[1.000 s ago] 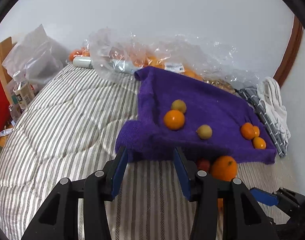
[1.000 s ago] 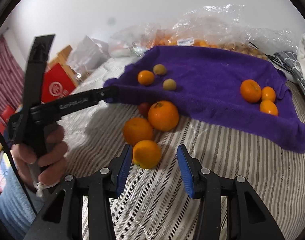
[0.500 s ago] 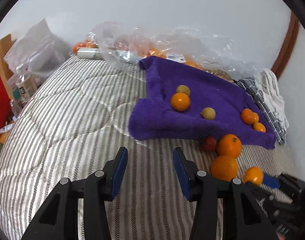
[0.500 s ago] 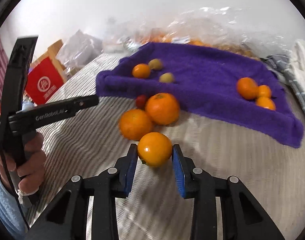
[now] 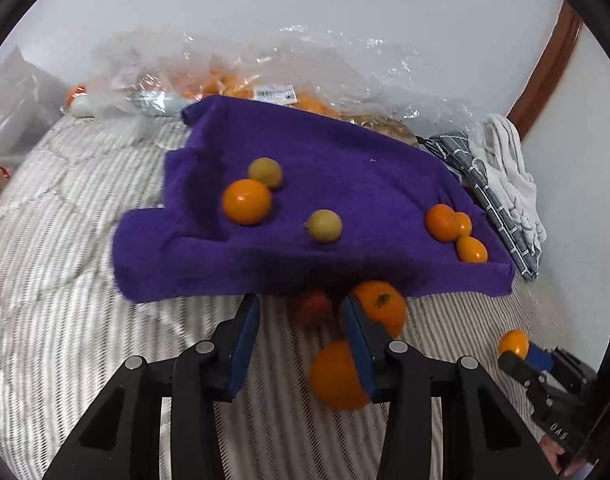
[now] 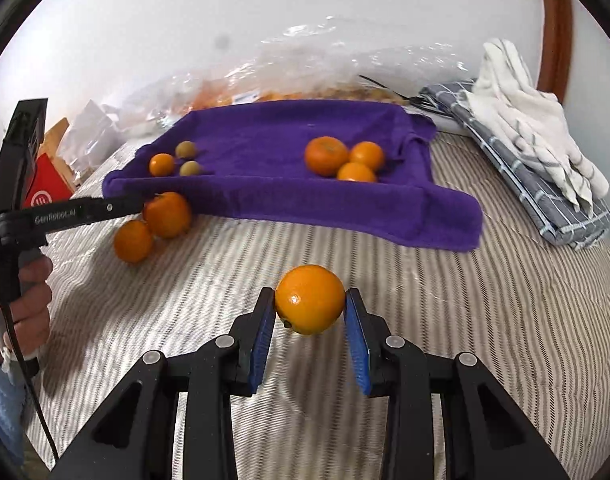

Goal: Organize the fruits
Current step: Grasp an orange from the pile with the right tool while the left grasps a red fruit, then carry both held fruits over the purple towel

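A second ago the right gripper [image 6: 309, 320] stood spread around a small orange lying on the bed; now its blue pads pinch that orange [image 6: 310, 299] and hold it clear of the cover, out to the right, well apart from the two it lay beside. The left gripper [image 5: 301, 332] pointed at the near left corner of the towel then; now it points at the small red fruit [image 5: 314, 307] under the towel's near edge, its jaws closing with the pads touching nothing and the red fruit just beyond the tips.

The striped quilted bed cover [image 6: 445, 340] fills the near ground, against a white wall [image 6: 185, 20] with a brown wooden frame [image 6: 557, 28] at far right. Crumpled clear plastic bags [image 5: 345, 64] lie along the far side.

One purple towel [image 6: 265, 132] is spread on the bed, with one folded grey checked cloth [image 6: 545, 200] and one white cloth [image 6: 525, 112] to its right.

Fruits: two large oranges [image 6: 167, 214] [image 6: 133, 240] on the cover near the towel's left corner; on the towel, three oranges grouped at right [image 6: 326, 155], one small orange [image 6: 161, 164] and two yellow-green fruits [image 6: 185, 149] at left; one red fruit; one held orange.
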### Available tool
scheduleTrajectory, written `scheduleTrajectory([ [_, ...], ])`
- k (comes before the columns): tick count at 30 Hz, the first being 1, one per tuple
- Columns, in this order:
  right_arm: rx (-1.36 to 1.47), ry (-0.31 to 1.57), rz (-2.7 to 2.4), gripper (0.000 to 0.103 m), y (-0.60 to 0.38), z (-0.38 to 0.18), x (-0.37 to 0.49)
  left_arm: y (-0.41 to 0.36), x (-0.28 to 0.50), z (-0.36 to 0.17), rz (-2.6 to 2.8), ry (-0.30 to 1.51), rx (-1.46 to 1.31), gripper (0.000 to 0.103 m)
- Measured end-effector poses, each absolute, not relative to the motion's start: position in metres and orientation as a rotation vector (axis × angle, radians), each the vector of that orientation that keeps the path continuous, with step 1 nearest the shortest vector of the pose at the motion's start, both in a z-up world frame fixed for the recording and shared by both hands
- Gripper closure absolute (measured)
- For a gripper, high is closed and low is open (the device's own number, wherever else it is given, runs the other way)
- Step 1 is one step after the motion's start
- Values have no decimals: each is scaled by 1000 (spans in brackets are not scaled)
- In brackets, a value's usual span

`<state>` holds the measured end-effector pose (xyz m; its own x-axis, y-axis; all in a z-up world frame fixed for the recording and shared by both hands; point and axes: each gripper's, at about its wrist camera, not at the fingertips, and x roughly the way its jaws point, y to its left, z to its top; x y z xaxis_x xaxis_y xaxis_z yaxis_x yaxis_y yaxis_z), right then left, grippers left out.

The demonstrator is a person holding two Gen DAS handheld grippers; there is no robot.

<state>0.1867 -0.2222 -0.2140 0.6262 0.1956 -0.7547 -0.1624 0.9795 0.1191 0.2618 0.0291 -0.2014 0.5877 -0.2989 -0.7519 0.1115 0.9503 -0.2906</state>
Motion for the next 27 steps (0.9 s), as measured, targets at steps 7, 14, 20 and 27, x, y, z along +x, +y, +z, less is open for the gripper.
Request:
scheduleTrajectory([
  [7,104,870,247,68,-231,-218,189,26,272,-212,-248,937,-218,69],
  [14,170,893,233,68,-239,-223,195,24,268,-212,-273,928,-217,79],
  [20,231,877,202,68,-249,-223,194,26,264,-207,-287,903,-226,82],
  [27,223,877,211,68,-247,-222,193,40,254,-193,-274,831,-268,82],
])
